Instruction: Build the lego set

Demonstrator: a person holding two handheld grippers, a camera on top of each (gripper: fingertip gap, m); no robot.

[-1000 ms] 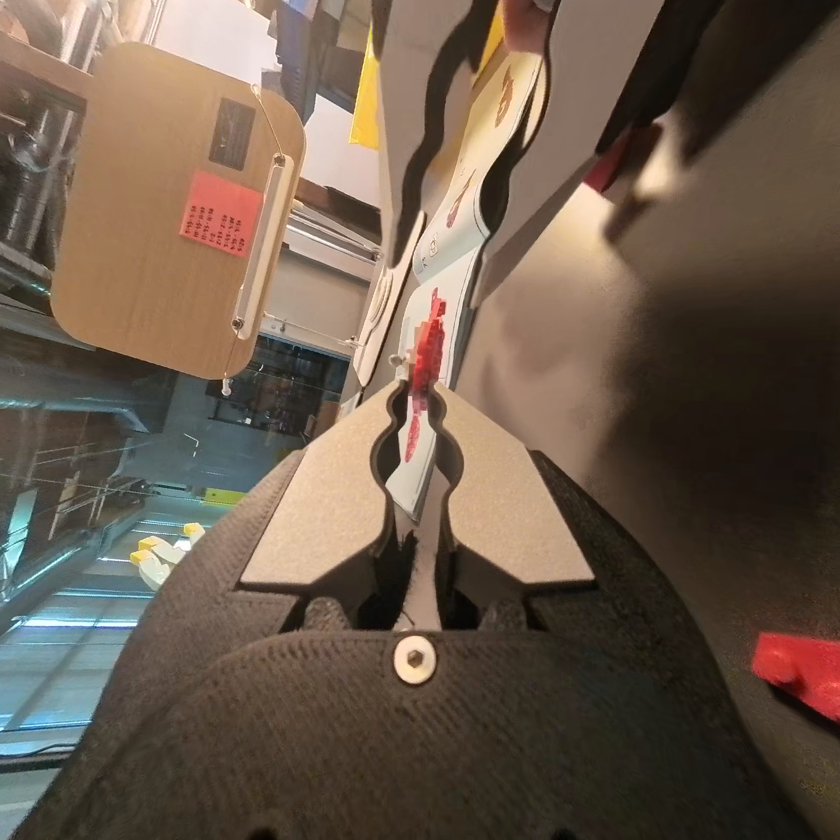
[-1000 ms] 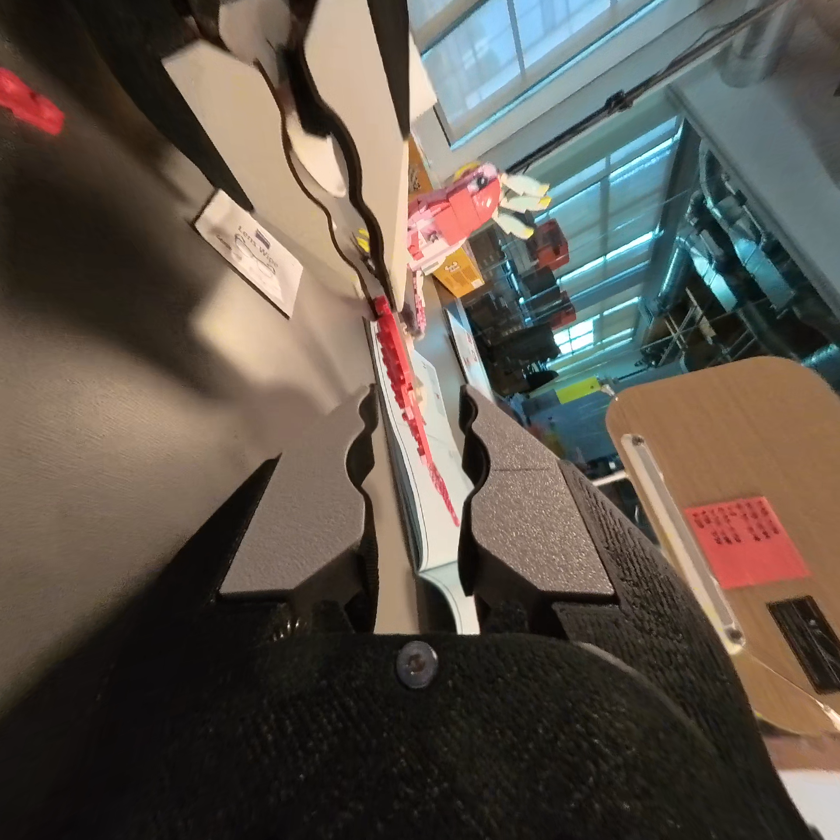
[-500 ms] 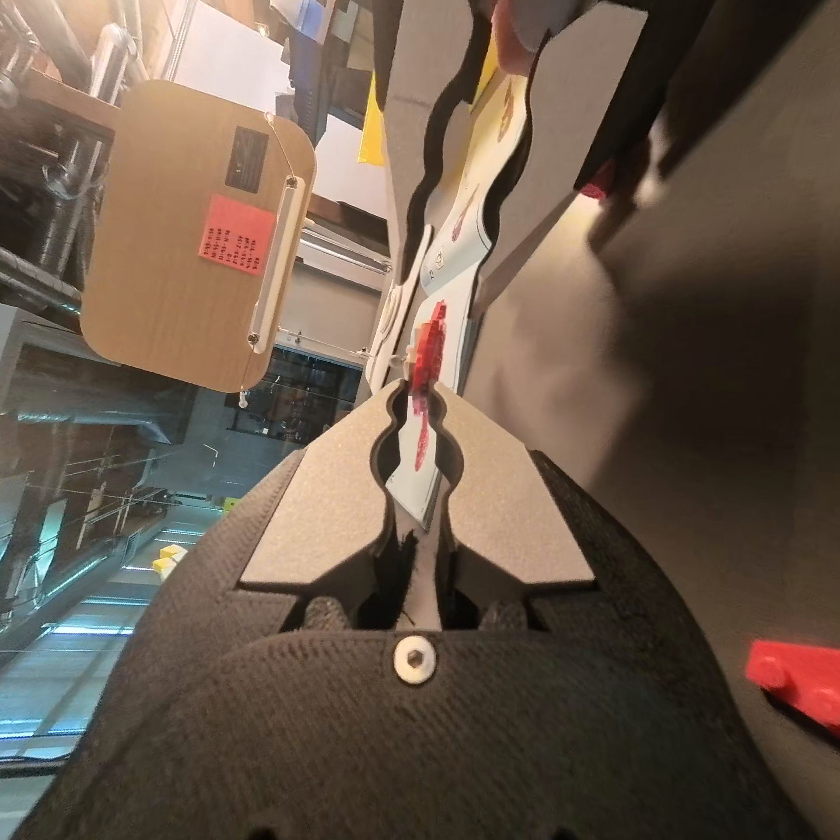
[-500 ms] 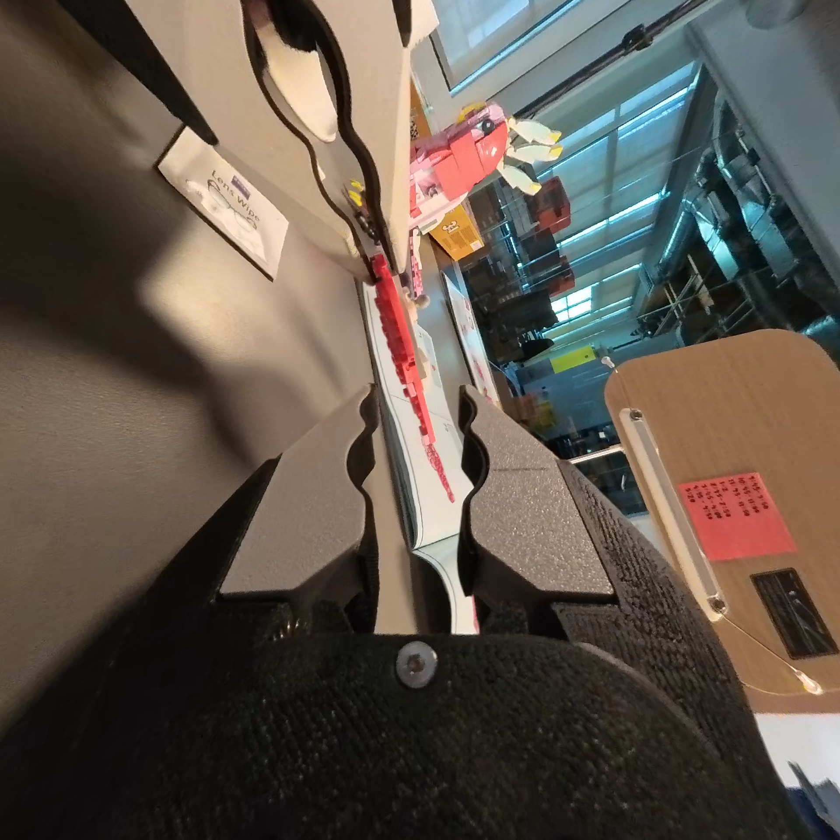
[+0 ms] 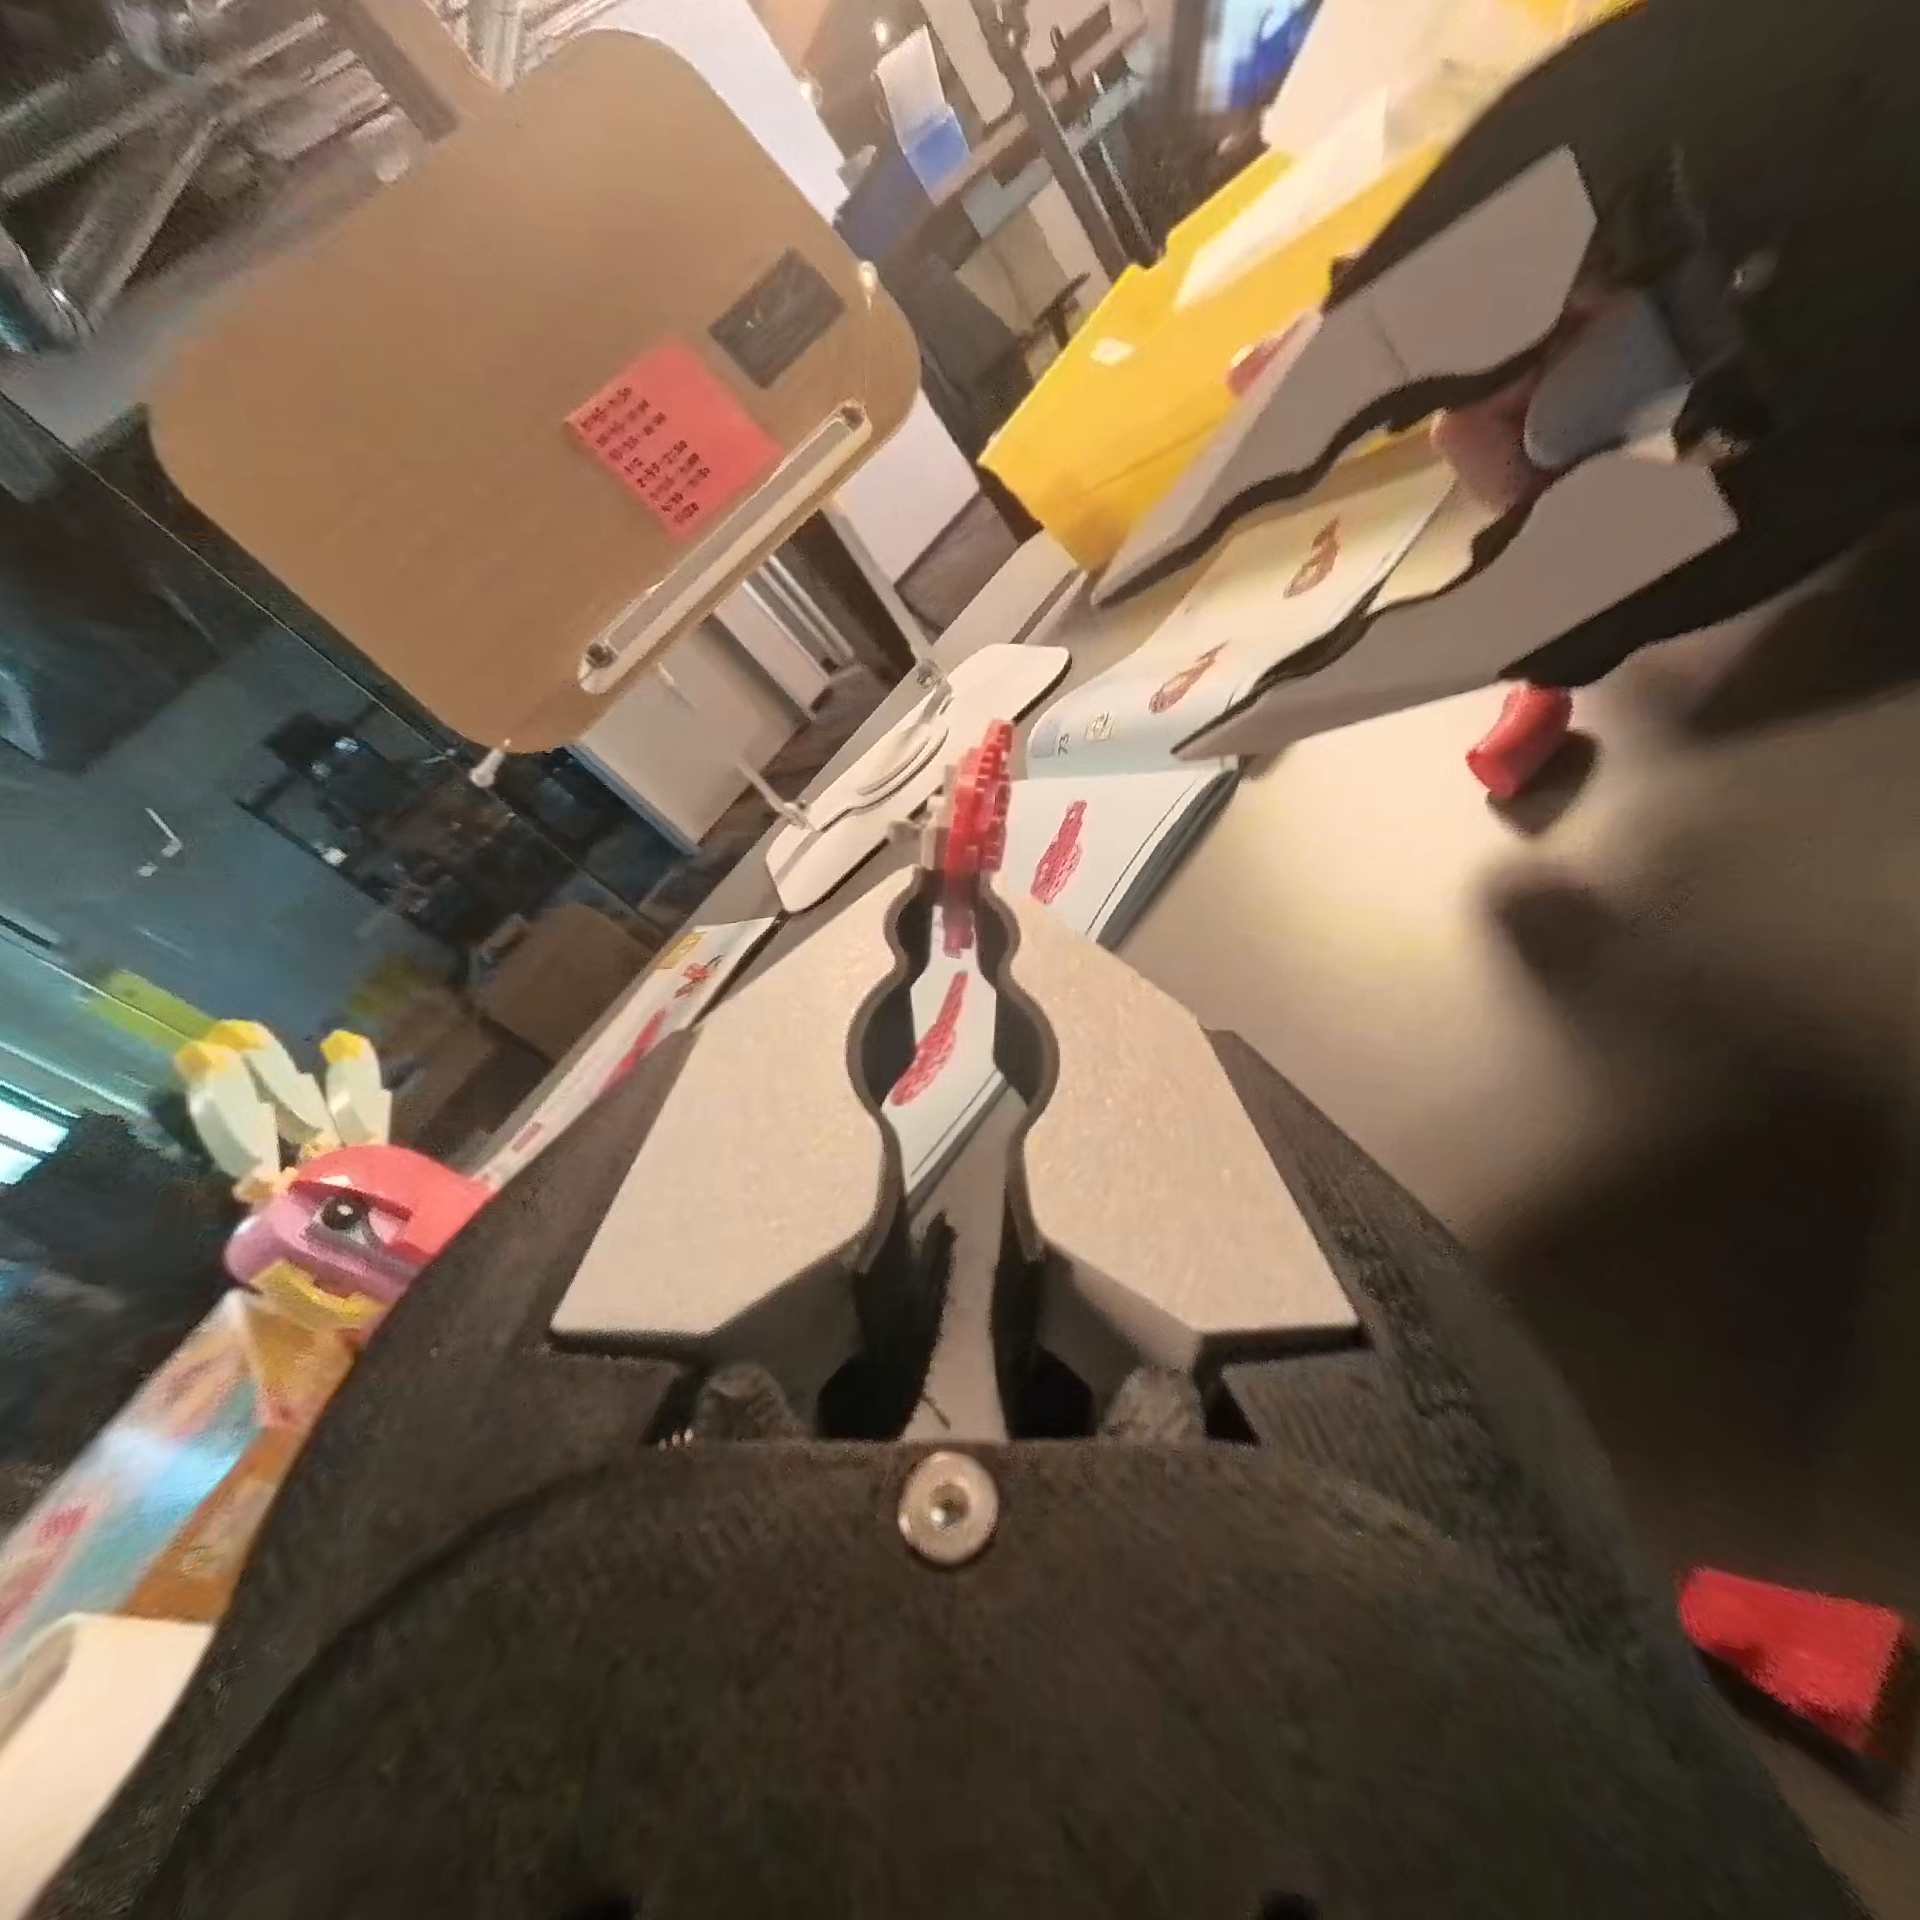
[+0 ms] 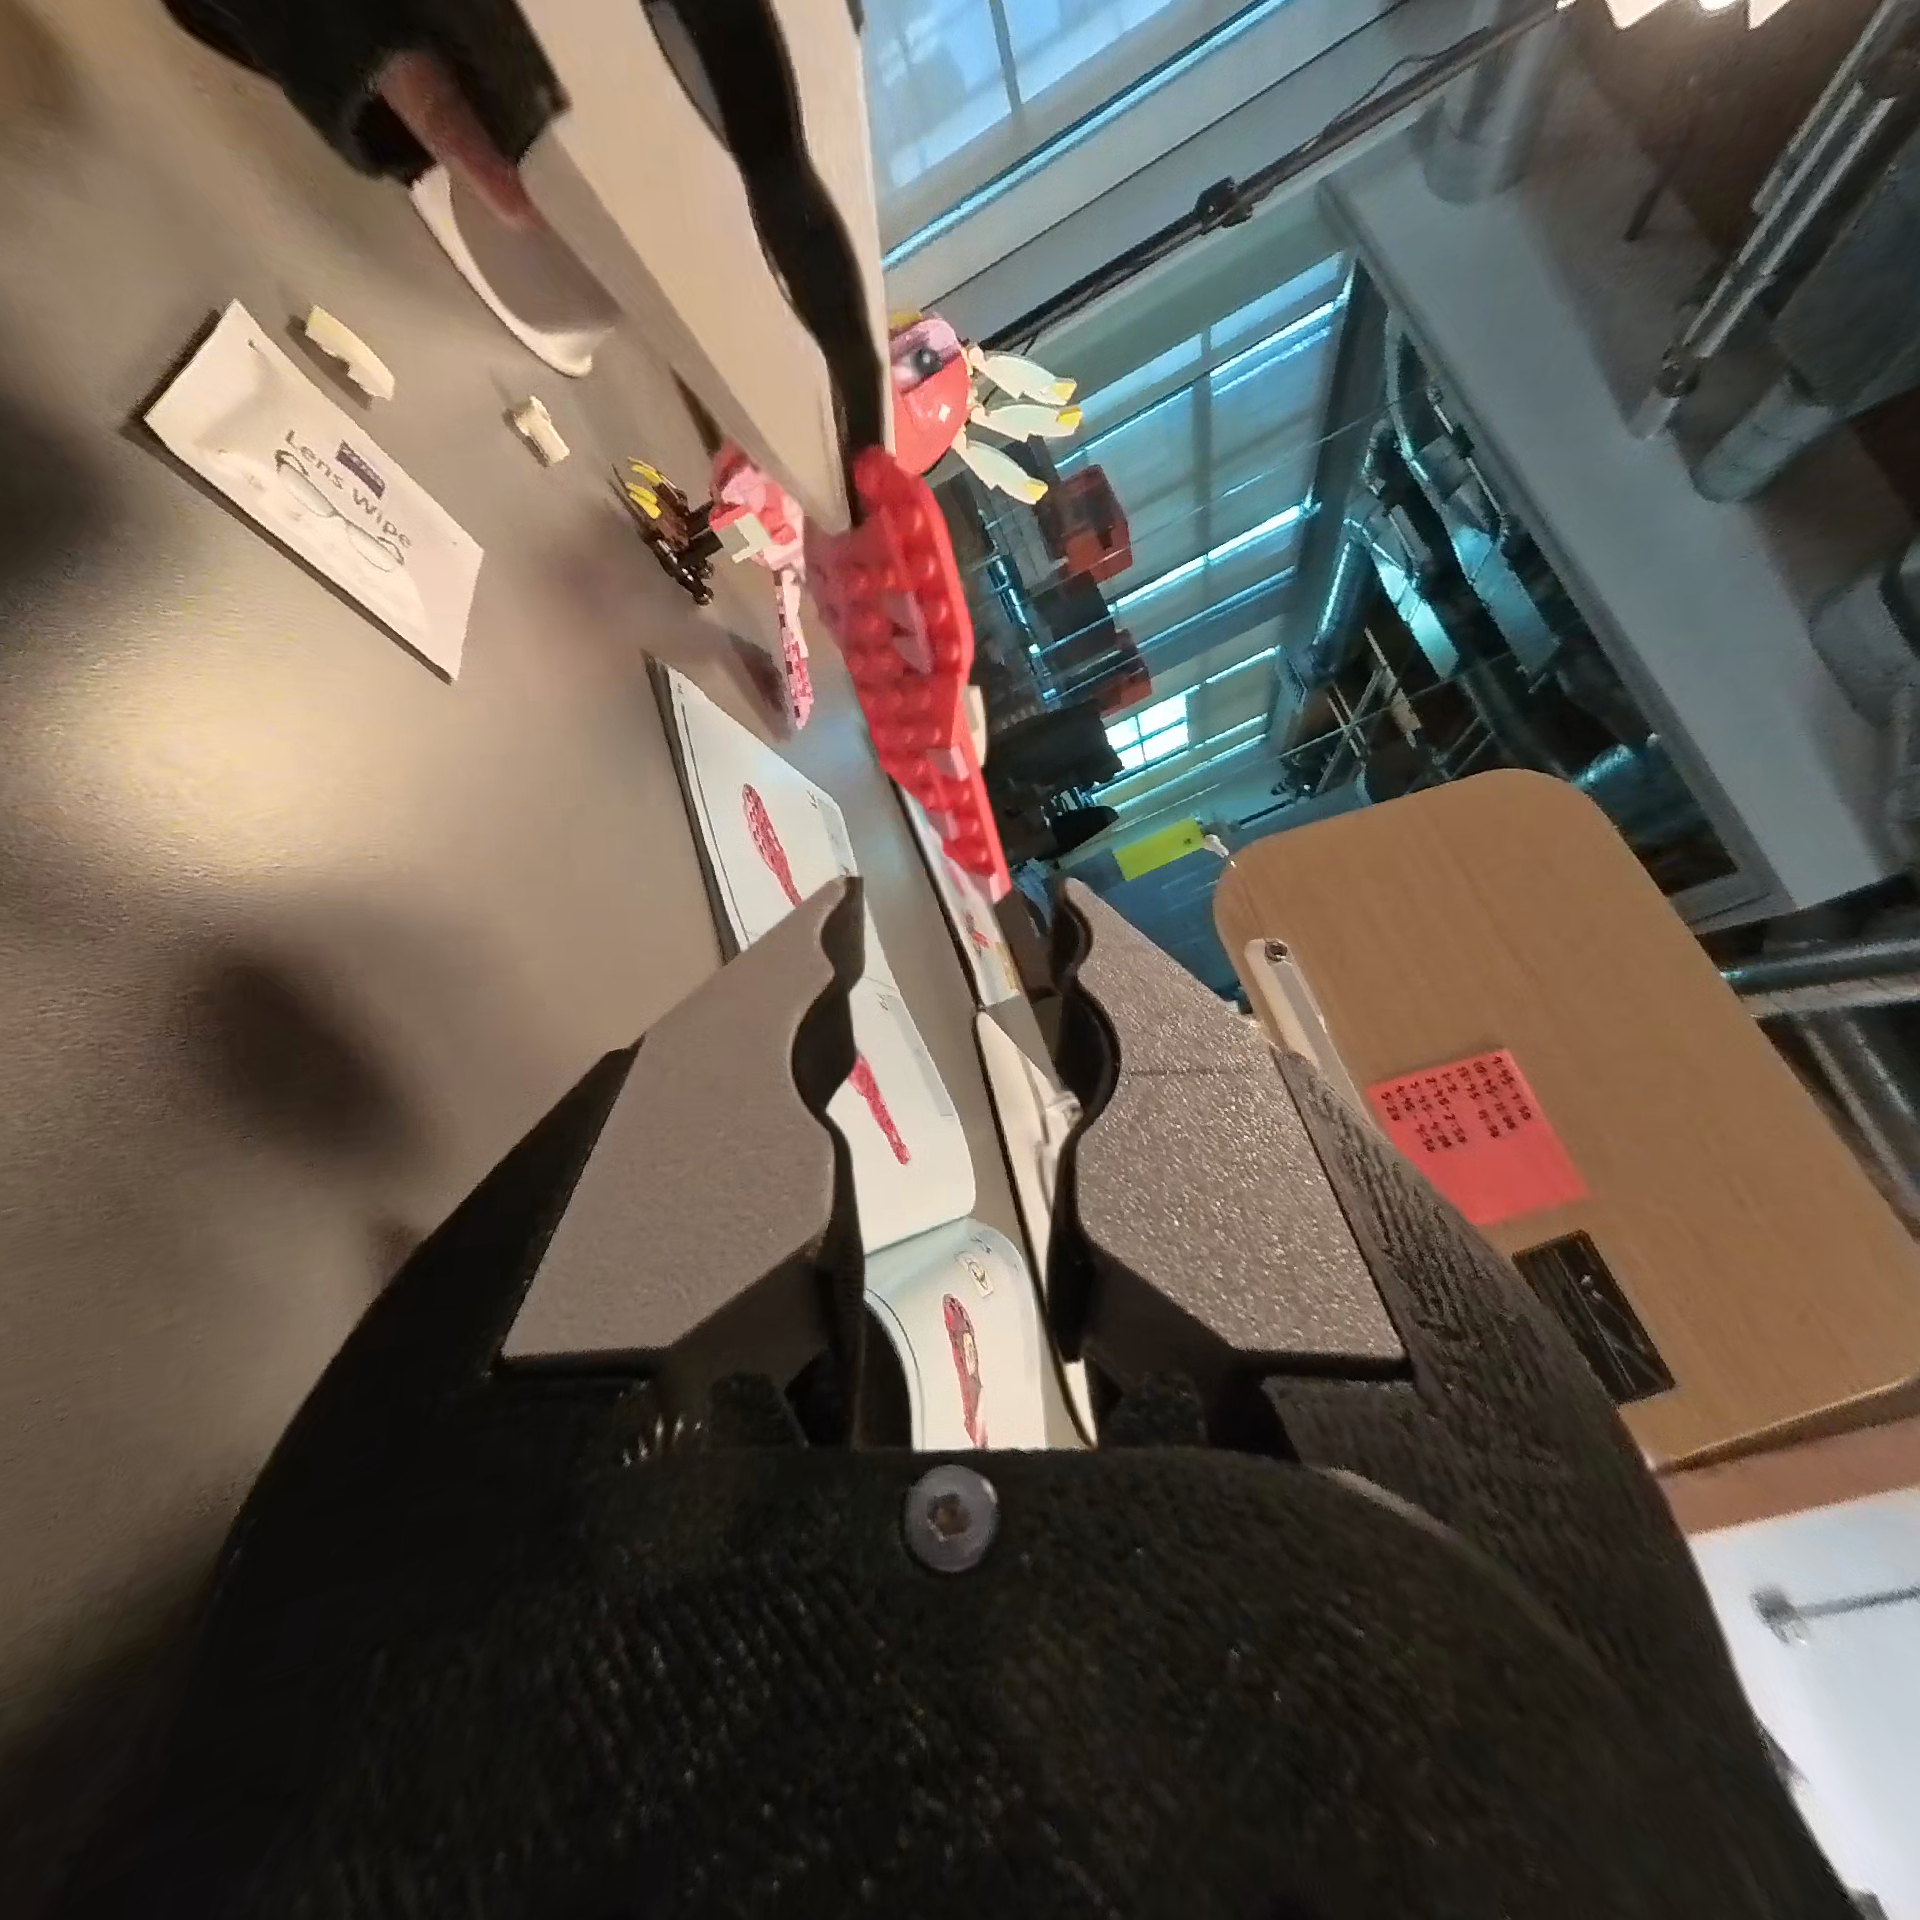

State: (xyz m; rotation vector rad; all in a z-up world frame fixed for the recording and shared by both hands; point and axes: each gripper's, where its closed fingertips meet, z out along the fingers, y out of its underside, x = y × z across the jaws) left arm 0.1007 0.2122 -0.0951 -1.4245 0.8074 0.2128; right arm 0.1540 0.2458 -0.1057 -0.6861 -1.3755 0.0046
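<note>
Right at the tips of the left gripper (image 5: 951, 883), a flat red brick-built piece (image 5: 977, 790) stands on edge, its near end pinched between the two narrowly set jaws and the rest sticking out ahead over the desk (image 5: 1455, 935). Seen from the other side, the red piece (image 6: 904, 644) runs as a long studded strip from those tips toward the right gripper (image 6: 961, 904), and its free end sits just ahead of the right jaws, close to one fingertip. The right jaws stand apart with nothing pressed between them.

Beneath both grippers an open instruction booklet (image 6: 769, 831) lies flat on the desk, its pages printed with red figures. Further out stand a red and pink brick bird (image 6: 935, 384) and a wooden board (image 6: 1558, 987) with a pink note. A white sachet (image 6: 312, 488) and a few small loose parts lie on the desk as well. Two loose red bricks (image 5: 1517, 727) (image 5: 1787, 1652) lie apart on the desk, and a yellow tray (image 5: 1143, 416) sits behind the right gripper.

My worry is the shallow hold: only the end of a long, thin piece is caught, so a sideways nudge from the right fingertip could lever it round in the jaws or pop plates off it
</note>
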